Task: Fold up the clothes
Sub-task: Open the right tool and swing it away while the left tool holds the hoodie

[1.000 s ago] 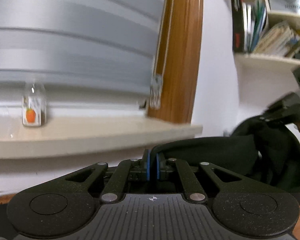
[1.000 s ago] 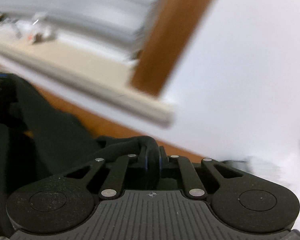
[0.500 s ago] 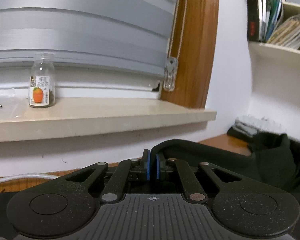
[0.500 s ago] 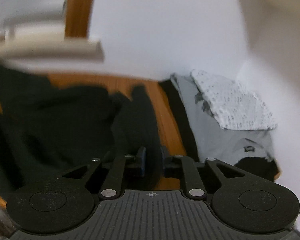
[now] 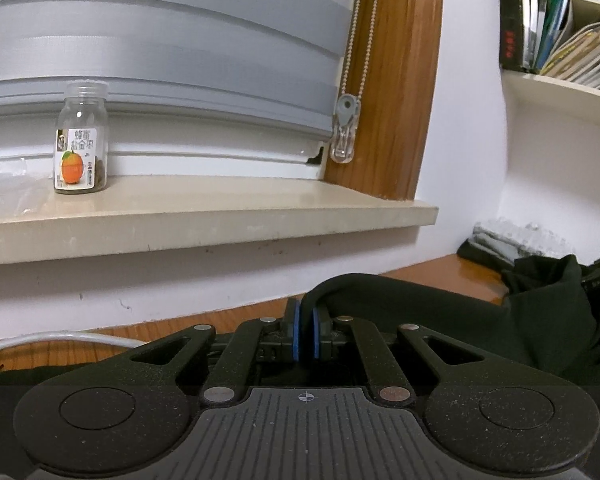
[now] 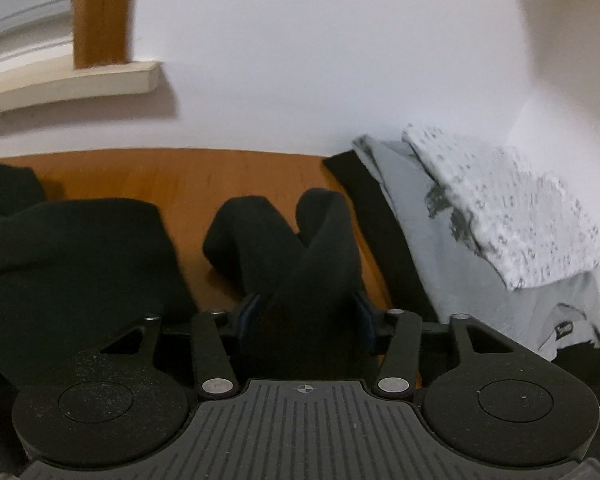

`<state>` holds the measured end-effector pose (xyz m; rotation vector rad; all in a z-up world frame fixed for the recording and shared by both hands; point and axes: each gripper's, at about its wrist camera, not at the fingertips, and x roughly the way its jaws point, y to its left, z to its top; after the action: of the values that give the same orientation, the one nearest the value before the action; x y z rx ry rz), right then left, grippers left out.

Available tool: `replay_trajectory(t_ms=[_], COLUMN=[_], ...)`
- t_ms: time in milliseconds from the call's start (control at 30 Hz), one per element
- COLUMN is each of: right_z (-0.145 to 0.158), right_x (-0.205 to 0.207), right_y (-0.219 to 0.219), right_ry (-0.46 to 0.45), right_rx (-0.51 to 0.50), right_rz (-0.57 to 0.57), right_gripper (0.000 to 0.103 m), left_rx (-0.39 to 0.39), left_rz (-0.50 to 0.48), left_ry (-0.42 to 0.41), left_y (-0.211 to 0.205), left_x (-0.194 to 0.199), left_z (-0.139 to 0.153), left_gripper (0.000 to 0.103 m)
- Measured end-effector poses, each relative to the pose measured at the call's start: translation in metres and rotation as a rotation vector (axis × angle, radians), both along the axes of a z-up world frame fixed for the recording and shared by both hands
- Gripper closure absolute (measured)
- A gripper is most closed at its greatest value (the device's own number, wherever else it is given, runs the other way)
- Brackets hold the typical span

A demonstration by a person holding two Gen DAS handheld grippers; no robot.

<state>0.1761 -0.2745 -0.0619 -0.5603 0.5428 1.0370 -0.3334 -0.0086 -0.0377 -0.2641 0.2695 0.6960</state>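
Black fabric garment (image 5: 440,312) lies crumpled on the orange-brown wooden tabletop (image 6: 180,176). In the left wrist view it runs from centre out to 3 o'clock.

Left gripper (image 5: 305,334): blue pads together, clamped on a rolled edge of the garment.

Right gripper (image 6: 306,320): jaws apart and closing, with a twisted fold of the same garment (image 6: 300,264) between them. More of the cloth is heaped at 9 o'clock in that view.

Right wrist view, 3 o'clock: stack of folded clothes (image 6: 480,208) against the white wall, with a speckled white piece on a grey one and black underneath. It sits just beside the garment, apart from it.

Left wrist view:
- 8 o'clock: thin white cable (image 5: 60,338) on the tabletop.
- 9 to 10 o'clock: beige stone windowsill (image 5: 220,208), with a clear glass jar with an orange-fruit label (image 5: 82,140) upright on it.
- 11 o'clock: grey slatted blind (image 5: 180,60).
- 12 to 1 o'clock: brown wooden window frame (image 5: 392,80), with a bead chain (image 5: 354,40) hanging in front.
- 2 o'clock: cream shelf with books (image 5: 560,80).
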Motion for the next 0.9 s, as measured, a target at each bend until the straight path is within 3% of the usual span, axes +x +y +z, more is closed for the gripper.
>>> replay_trajectory(t_ms=[67,200,333,400,500,567,600,667,833,900], right_z=[0.004,0.02,0.04,0.057,0.062,0.045,0.034,0.009,-0.033,-0.043], right_x=[0.009,0.013,-0.003,-0.013,-0.02,-0.027,-0.032,-0.041,-0.049,-0.044], right_y=[-0.011,-0.046,-0.065,-0.071,-0.059,-0.039,-0.029,-0.007,0.026,0.033], right_ry=[-0.014,-0.15,-0.286,-0.268,-0.046,0.087,0.126,0.176,0.119,0.118], right_rx=[0.016,-0.012,0.031,0.155,0.267,0.283,0.281,0.268,0.209,0.208], right_rz=[-0.043,-0.134,-0.151,-0.137,0.02,0.109,0.14,0.19,0.188,0.193], right_gripper=[0.095,0.094,0.072,0.049,0.043,0.042,0.042,0.042,0.042,0.042], left_rx=[-0.002,0.0,-0.003,-0.005,-0.008,-0.009,-0.009,-0.004,-0.011,-0.021], left_rz=[0.001,0.001,0.0,0.0,0.001,0.013,0.02,0.039,0.074,0.11], left_ry=[0.001,0.005,0.017,0.023,0.033,0.047,0.053,0.061,0.065,0.103], left_y=[0.0,0.0,0.0,0.0,0.001,0.001,0.001,0.001,0.002,0.003], left_x=[0.0,0.001,0.003,0.004,0.005,0.007,0.008,0.008,0.007,0.009], left_z=[0.0,-0.001,-0.002,-0.002,-0.003,-0.004,-0.004,-0.004,-0.003,0.002], left_gripper=[0.097,0.097,0.095,0.095,0.093,0.065,0.059,0.029,0.022,0.021])
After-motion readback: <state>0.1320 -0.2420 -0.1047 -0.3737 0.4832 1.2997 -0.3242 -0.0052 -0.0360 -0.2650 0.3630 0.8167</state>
